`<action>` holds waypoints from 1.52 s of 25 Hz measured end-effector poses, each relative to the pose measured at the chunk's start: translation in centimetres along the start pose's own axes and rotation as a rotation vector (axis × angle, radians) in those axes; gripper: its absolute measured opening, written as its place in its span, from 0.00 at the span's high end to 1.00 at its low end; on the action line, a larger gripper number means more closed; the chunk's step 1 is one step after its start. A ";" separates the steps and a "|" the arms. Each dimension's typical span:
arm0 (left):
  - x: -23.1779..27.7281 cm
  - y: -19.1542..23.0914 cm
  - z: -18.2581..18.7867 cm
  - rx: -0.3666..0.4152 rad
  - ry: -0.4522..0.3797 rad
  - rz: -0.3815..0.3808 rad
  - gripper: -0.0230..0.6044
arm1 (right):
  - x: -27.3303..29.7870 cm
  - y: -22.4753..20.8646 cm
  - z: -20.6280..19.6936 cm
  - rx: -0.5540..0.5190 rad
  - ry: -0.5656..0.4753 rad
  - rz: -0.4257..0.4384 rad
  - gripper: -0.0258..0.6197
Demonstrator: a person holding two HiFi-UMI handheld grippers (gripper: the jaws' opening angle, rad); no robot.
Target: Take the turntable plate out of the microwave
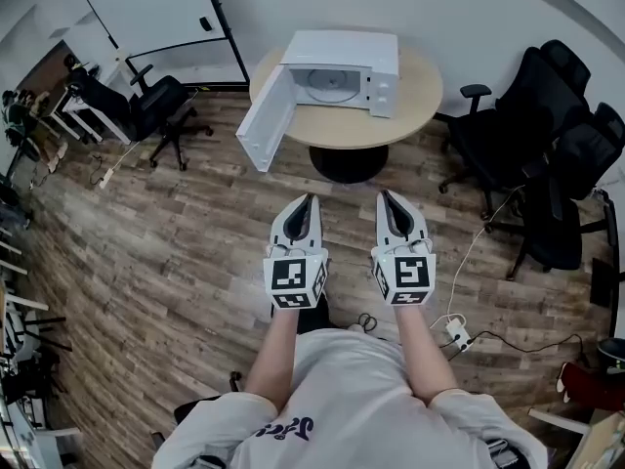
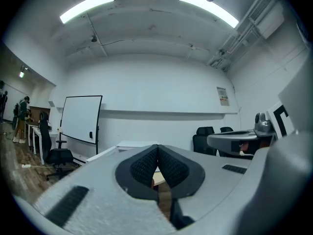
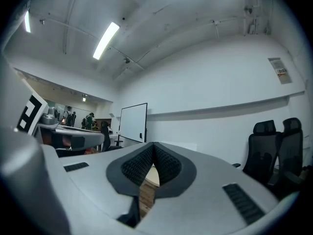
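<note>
A white microwave (image 1: pixel 342 71) stands on a round wooden table (image 1: pixel 415 106) ahead of me, its door (image 1: pixel 264 117) swung wide open to the left. Inside the cavity lies the round glass turntable plate (image 1: pixel 327 86). My left gripper (image 1: pixel 308 201) and right gripper (image 1: pixel 385 196) are held side by side over the floor, well short of the table, both shut and empty. In the left gripper view the black pads (image 2: pixel 146 165) meet at the tips, with a sliver of table beyond. The right gripper view shows its pads (image 3: pixel 142 163) closed the same way.
Black office chairs (image 1: pixel 547 154) crowd the right side of the table. Another black chair (image 1: pixel 161 110) and a whiteboard (image 1: pixel 156 8) stand at the back left. A power strip with a cable (image 1: pixel 457 332) lies on the wood floor near my right arm.
</note>
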State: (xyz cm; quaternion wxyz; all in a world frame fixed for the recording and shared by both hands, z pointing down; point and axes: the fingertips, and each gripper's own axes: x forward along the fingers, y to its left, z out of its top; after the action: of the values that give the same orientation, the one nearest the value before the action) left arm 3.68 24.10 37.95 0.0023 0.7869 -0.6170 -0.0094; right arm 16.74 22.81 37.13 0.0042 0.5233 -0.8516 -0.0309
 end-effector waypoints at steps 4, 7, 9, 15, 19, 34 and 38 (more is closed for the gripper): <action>2.2 -0.1 -1.0 0.008 0.017 -0.042 0.94 | 2.2 -0.5 -0.7 -0.031 0.001 -0.036 0.94; 3.7 1.1 -1.0 0.034 0.024 -0.049 0.94 | 4.8 0.0 -1.3 0.018 0.016 -0.021 0.94; 5.0 2.4 -1.1 0.042 0.029 -0.045 0.94 | 6.6 0.4 -1.7 0.019 0.031 -0.010 0.94; 10.9 6.5 -1.6 -0.002 0.051 -0.062 0.94 | 13.3 -0.3 -2.3 0.025 0.065 -0.009 0.94; 15.0 8.8 -1.6 -0.018 0.071 -0.111 0.94 | 17.9 -0.9 -1.7 0.017 0.067 -0.028 0.94; 25.9 17.5 -1.5 -0.044 0.038 -0.232 0.94 | 32.0 0.2 -3.5 0.027 0.108 -0.100 0.94; 27.9 18.2 -2.1 -0.084 0.039 -0.265 0.94 | 34.3 0.6 -4.4 0.025 0.137 -0.092 0.94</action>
State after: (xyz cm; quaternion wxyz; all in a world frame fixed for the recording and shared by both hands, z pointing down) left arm -7.31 -7.31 39.98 0.0462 0.8606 -0.5067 -0.0201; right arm 0.88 -7.68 40.68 0.0543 0.5628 -0.8246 0.0153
